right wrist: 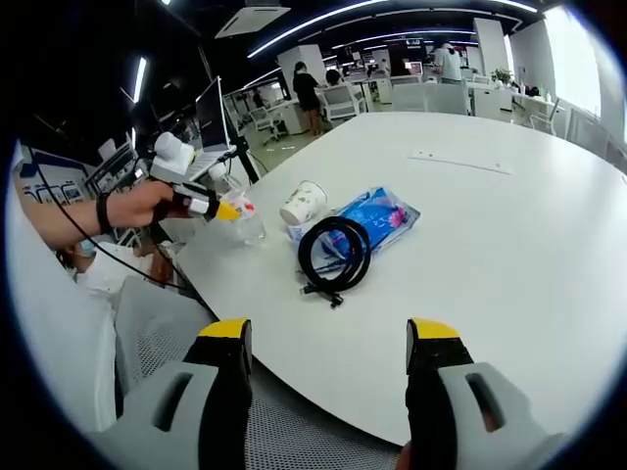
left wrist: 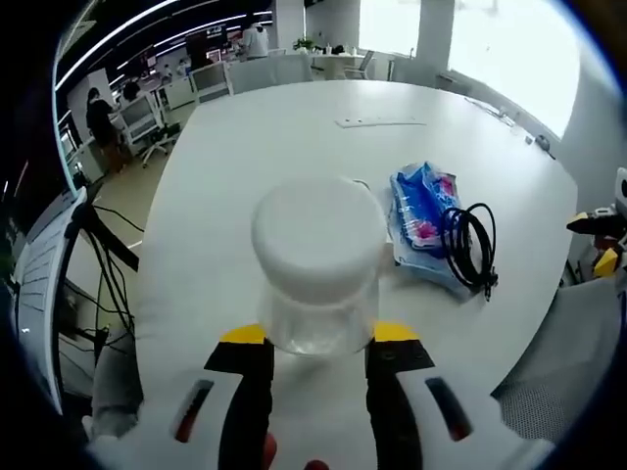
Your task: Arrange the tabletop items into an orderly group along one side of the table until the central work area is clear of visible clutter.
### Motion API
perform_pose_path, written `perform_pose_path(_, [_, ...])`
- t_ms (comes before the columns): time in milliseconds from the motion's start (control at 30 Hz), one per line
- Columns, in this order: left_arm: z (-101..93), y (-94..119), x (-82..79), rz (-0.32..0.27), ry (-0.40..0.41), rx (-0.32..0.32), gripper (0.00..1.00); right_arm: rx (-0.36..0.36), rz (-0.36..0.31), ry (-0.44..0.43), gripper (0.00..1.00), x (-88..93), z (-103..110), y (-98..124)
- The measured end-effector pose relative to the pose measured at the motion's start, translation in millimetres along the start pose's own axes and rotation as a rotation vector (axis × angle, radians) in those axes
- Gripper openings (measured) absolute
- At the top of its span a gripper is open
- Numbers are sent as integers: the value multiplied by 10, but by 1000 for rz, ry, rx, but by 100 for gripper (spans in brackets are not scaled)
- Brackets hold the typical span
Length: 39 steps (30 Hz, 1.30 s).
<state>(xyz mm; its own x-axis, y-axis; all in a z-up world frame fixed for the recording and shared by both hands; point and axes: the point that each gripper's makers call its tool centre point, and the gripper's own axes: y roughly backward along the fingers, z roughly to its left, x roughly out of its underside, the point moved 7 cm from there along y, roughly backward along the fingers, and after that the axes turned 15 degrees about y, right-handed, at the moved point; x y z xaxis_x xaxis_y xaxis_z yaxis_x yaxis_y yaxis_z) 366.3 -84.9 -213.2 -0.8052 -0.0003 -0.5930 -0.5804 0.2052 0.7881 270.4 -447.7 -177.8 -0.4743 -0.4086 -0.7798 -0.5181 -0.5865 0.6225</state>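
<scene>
Between the two yellow-tipped jaws of the left claw (left wrist: 320, 335) sits one clear jar (left wrist: 318, 294) with a white lid (left wrist: 315, 233), its lower wall touching both tips, so the claw is grasping the jar. Whether anything is inside the jar I cannot tell. Beyond it to the right, on the white tabletop (left wrist: 294, 127), lies one blue packet (left wrist: 423, 217) with a coiled black cable (left wrist: 470, 243) resting on its right end. Farther ahead lies a flat pale strip (left wrist: 380, 121). Chairs and people stand far beyond the tabletop's far edge.

Seen from the right gripper view, the right claw (right wrist: 328, 338) is released, jaws wide apart with nothing between them, hanging over the near edge of the tabletop (right wrist: 509, 245). Ahead of it lies the cable (right wrist: 334, 253), one coil, overlapping the near end of the blue packet (right wrist: 377, 215). Just left of the packet one paper cup (right wrist: 303, 203) lies on its side. Further left, the left claw (right wrist: 238, 209), held by a hand (right wrist: 142, 206), grips the jar (right wrist: 248, 225) at the tabletop's edge.
</scene>
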Motion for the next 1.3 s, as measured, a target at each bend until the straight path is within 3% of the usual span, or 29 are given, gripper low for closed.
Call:
perform_pose_path(267, [-5,-7,7,-18,11,-22,36,-6,-9,-3,63,-11,-34,-11])
perform_pose_path(833, [33,-15,-62,-2,-13,3,37,-18,-6,0,64,0,-58,-36])
perform_pose_path(1133, [75,-4,-121,-29,-45,55,44,-15,-2,-3,64,17,-62,-39])
perform_pose_path(1300, [79,8,-168,-68,-60,125,46,-14,4,-8,64,43,-49,-39])
